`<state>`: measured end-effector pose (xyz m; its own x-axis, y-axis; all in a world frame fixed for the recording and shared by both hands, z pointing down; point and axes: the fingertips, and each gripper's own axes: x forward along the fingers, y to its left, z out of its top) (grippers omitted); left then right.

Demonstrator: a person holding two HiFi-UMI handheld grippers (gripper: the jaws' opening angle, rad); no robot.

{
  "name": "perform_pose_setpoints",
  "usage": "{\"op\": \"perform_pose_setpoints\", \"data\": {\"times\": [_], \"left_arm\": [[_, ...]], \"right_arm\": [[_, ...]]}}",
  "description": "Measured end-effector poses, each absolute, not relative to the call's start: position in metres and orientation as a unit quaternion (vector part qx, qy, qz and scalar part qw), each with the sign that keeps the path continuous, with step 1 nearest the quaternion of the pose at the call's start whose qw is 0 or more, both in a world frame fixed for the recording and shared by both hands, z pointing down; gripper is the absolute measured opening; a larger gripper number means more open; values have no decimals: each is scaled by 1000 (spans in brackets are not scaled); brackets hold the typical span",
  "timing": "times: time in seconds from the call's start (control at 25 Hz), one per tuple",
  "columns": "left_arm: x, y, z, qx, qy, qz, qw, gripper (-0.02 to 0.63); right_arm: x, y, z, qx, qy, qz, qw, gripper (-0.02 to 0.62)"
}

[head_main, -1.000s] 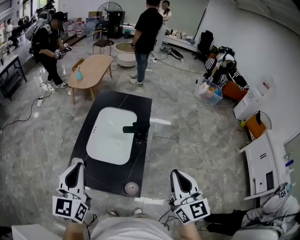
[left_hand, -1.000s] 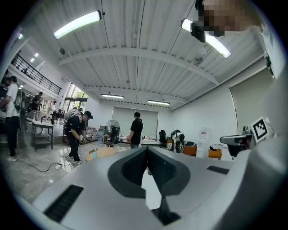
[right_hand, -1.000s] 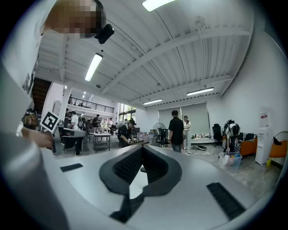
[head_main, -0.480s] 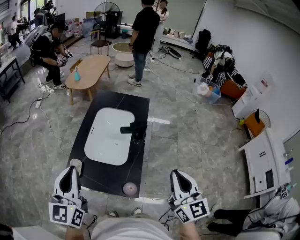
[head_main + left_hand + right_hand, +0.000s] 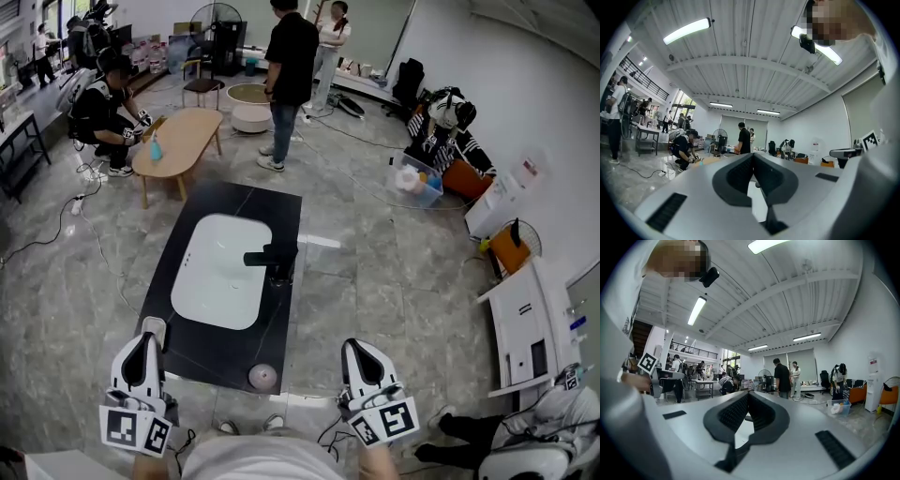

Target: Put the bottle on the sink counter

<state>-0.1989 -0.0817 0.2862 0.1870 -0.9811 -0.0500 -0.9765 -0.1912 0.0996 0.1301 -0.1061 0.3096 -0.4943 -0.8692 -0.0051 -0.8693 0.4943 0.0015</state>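
Note:
The black sink counter [image 5: 281, 220] with a white basin [image 5: 223, 270] and a black faucet [image 5: 272, 257] lies on the floor ahead of me. A small round pale thing, apparently the bottle [image 5: 262, 377] seen from above, stands on the counter's near edge. My left gripper [image 5: 148, 326] is held at the counter's near left corner, shut and empty. My right gripper [image 5: 355, 346] hangs over the floor to the right of the bottle, also shut and empty. Both gripper views look up at the ceiling, with the left gripper [image 5: 753, 157] and the right gripper [image 5: 748, 394] each showing pads pressed together.
A wooden table [image 5: 178, 139] with a blue bottle [image 5: 157, 148] stands beyond the counter; a person [image 5: 108, 112] crouches beside it. Two people [image 5: 291, 66] stand further back. White equipment [image 5: 530, 328] and a plastic bin [image 5: 417, 183] sit at the right. Cables [image 5: 56, 234] cross the floor on the left.
My left gripper has drawn back a little toward me and to the left. The right gripper has stayed put. The person by the wooden table has crouched lower.

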Motion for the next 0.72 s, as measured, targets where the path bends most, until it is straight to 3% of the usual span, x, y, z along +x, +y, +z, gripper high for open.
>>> {"op": "perform_pose_setpoints", "data": {"times": [0.72], "left_arm": [[-207,-76,286,776,-628,-55,25,14]], "right_arm": [[115,-97,306,-504,864,9,-4,11]]}}
